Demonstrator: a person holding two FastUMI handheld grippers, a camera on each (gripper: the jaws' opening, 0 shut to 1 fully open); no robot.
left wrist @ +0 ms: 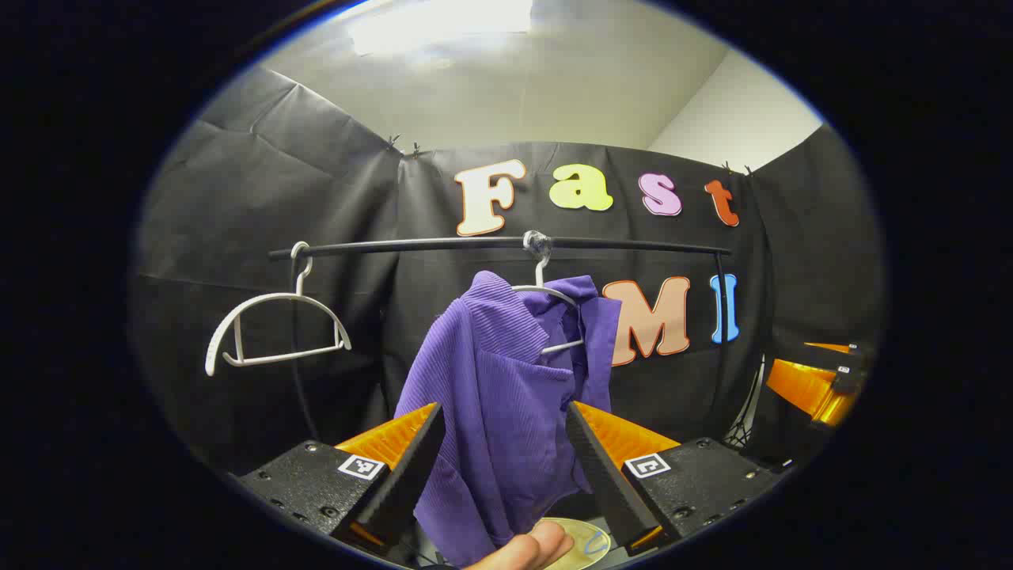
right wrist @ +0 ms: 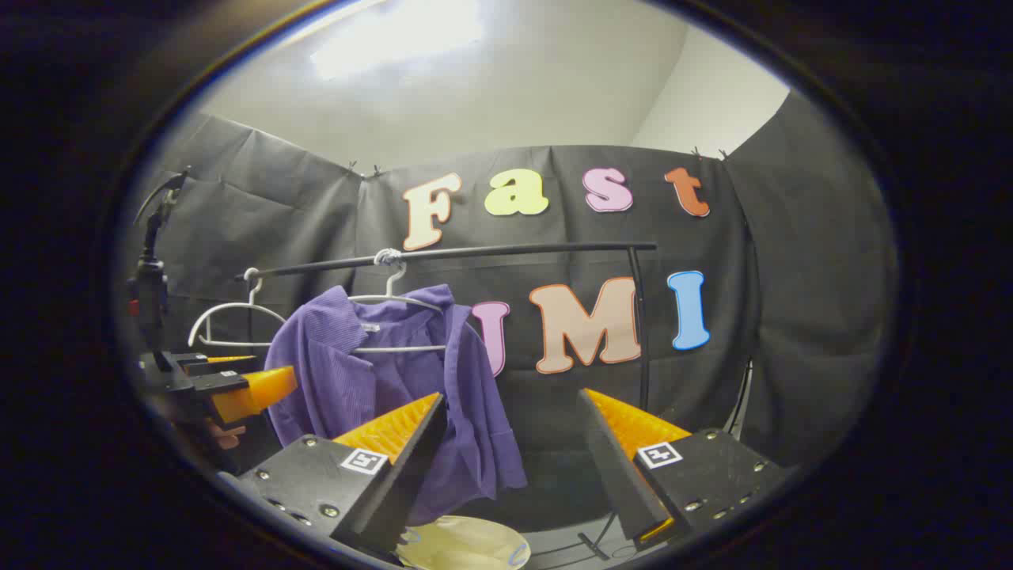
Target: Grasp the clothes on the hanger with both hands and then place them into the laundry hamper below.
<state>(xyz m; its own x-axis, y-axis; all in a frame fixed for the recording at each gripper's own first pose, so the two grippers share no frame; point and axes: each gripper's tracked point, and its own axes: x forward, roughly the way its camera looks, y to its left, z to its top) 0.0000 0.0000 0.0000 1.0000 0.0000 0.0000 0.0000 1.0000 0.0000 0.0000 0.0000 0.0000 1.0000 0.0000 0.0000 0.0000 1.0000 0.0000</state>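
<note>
Purple ribbed fabric was the nearest thing to you: the shirt point(left wrist: 506, 396) hung straight ahead of your left gripper point(left wrist: 505, 459), whose two fingers stood wide apart on either side of the cloth without pressing on it. A fingertip point(left wrist: 529, 552) of your hand showed just below the shirt's hem in the left gripper view. Below the shirt, at the bottom edge, sat the pale round rim of the laundry hamper point(left wrist: 582, 546).

In the right gripper view, your right gripper point(right wrist: 510, 443) also had its fingers spread wide, holding nothing. The shirt point(right wrist: 380, 396) was to the left of that gap, its right edge hanging behind the left finger, and the hamper's rim point(right wrist: 463, 546) lay beneath it. Farther left of the shirt, your left gripper point(right wrist: 237, 392) came in from the side, near the shirt's sleeve; from this angle I cannot tell whether it touched the fabric.

Behind, the shirt was draped on a white hanger point(left wrist: 550, 305), bunched toward the left shoulder, with the hanger's bar showing bare on the right. That hanger hooked over a black rail point(left wrist: 491, 245). Well to the left of the shirt, on the same rail, hung an empty white hanger point(left wrist: 273, 332), tilted. Your right gripper point(left wrist: 815, 384) showed far to the right of the shirt in the left gripper view.
</note>
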